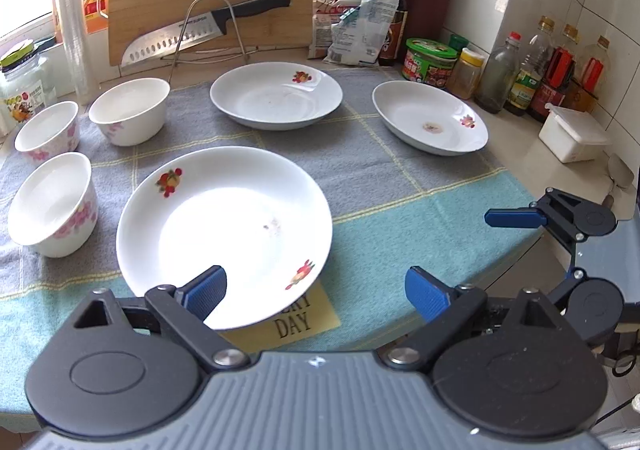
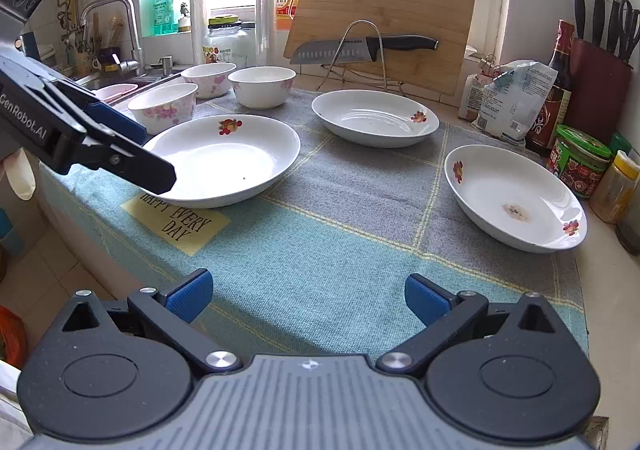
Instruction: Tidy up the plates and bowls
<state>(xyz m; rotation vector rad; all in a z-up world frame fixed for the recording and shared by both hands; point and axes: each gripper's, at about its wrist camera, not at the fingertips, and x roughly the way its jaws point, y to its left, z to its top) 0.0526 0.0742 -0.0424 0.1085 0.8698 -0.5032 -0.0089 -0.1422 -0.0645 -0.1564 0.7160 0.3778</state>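
Nothing is stacked yet: three plates and three bowls lie apart on the table (image 2: 320, 262). The left claw (image 1: 316, 292) is spread at the near plate (image 1: 224, 234); the right claw (image 2: 308, 296) is spread and empty.

The three plates (image 1: 224, 234) (image 1: 276, 94) (image 1: 430, 116) are white with small red-and-orange fruit prints on the rims. The three bowls (image 1: 52, 204) (image 1: 48, 130) (image 1: 130, 110) are white with pink blossoms outside. The cloth (image 2: 320, 258) is grey and teal, crossed by pale yellow lines, with a yellow label (image 2: 178, 224) lettered in black. Both tongs (image 1: 316, 292) (image 2: 308, 296) are black with blue ribbed pads (image 1: 206, 290). The board (image 2: 384, 18) is pale striped bamboo; the knife (image 2: 360, 48) has a black handle.
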